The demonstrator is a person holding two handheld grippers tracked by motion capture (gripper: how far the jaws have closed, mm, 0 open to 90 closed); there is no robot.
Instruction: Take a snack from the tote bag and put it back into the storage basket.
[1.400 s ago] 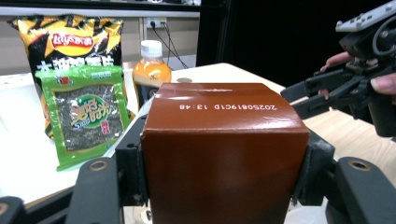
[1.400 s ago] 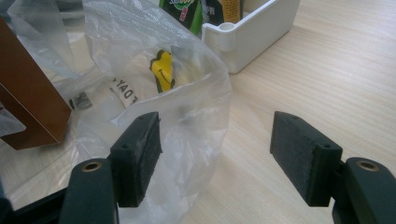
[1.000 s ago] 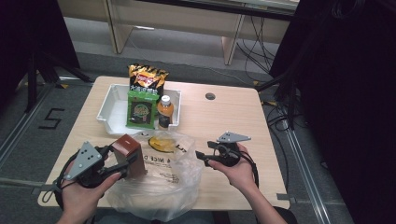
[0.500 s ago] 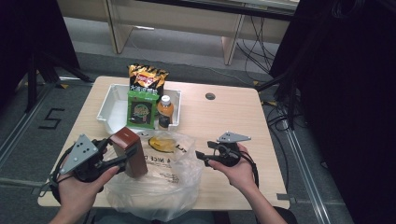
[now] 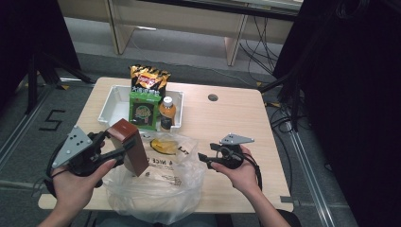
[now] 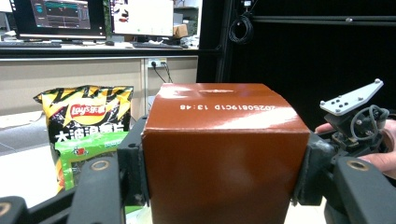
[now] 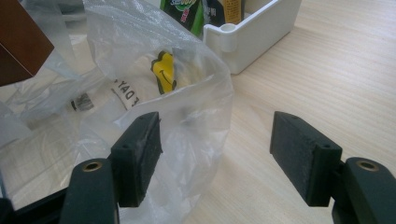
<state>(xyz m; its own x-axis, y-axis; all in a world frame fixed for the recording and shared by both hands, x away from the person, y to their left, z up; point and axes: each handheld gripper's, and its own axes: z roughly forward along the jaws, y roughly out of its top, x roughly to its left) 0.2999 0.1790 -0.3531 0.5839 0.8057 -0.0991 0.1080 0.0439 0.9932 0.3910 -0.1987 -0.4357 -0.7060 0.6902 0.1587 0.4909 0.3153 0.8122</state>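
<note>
A brown carton (image 5: 128,145) (image 6: 224,154) hangs above the clear plastic bag (image 5: 156,184), tilted, with my left gripper (image 5: 124,150) shut on its two sides. In the left gripper view both pads (image 6: 133,172) press the carton's flanks. My right gripper (image 5: 202,158) (image 7: 217,156) rests at the bag's right edge, open, with a fold of the plastic bag (image 7: 187,116) between its fingers and touching neither pad. The bag bears a yellow smiley print (image 5: 163,145) and lies on the wooden table (image 5: 227,118).
A white tray (image 5: 109,106) stands at the back of the table and holds a green packet (image 5: 143,111) and an orange-capped bottle (image 5: 166,113). A chip bag (image 5: 149,79) leans behind it. A round hole (image 5: 213,97) marks the table's right half.
My left gripper has lifted the brown carton up over the bag and tilted it. The right gripper has stayed put.
</note>
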